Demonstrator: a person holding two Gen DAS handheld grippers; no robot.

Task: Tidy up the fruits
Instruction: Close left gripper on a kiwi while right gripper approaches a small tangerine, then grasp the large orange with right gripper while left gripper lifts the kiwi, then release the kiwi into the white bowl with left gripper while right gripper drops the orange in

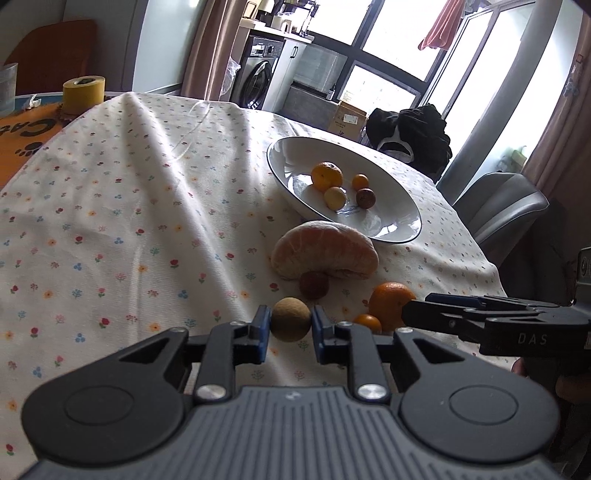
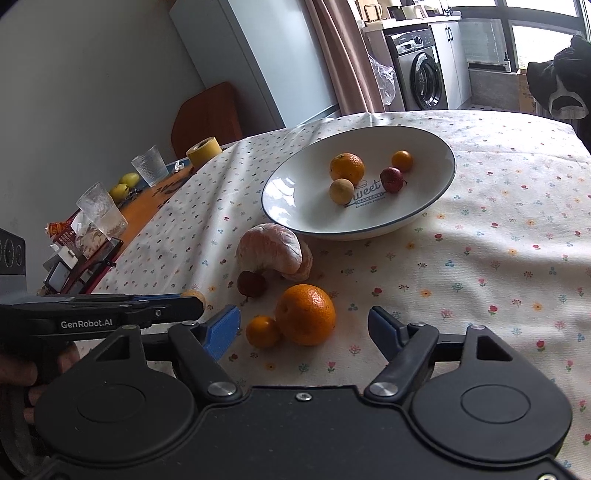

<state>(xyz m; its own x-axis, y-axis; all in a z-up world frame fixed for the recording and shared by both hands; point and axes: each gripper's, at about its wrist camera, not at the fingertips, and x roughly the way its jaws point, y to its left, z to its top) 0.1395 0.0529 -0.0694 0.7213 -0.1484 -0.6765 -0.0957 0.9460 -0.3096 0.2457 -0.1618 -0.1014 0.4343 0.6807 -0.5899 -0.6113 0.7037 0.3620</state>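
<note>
A tablecloth (image 1: 110, 206) of cream cotton, sprigged with small red, blue and orange flowers, covers most of the table and lies in soft creases; at its far left edge an orange mat (image 1: 26, 136) shows bare, bearing a yellow roll of tape (image 1: 83, 93) and ribbed glasses (image 2: 149, 165). Beyond the table stand a washing machine (image 1: 258, 79), pink curtains (image 1: 210, 44) and tall bright windows (image 1: 399, 33); a dark garment (image 1: 410, 133) is draped past the table's far side, though on what I cannot quite make out.

The left gripper (image 1: 291, 320) has its blue pads pressed on a small tan round fruit (image 1: 291, 319), pinching it just above the cloth; the right gripper (image 2: 303, 323) has its jaws spread, and they touch nothing; between them on the cloth sit a large orange (image 2: 306, 314) and a small orange (image 2: 263, 331), touching one another.

Just beyond lie a peeled citrus half (image 2: 273, 251) and a dark red fruit (image 2: 251, 283) close against it; behind these stands a white bowl (image 2: 295, 177) with a dark rim, holding an orange (image 2: 347, 168), a small kumquat-like fruit (image 2: 402, 161), a red fruit (image 2: 392, 180) and a pale yellow one (image 2: 341, 191).
</note>
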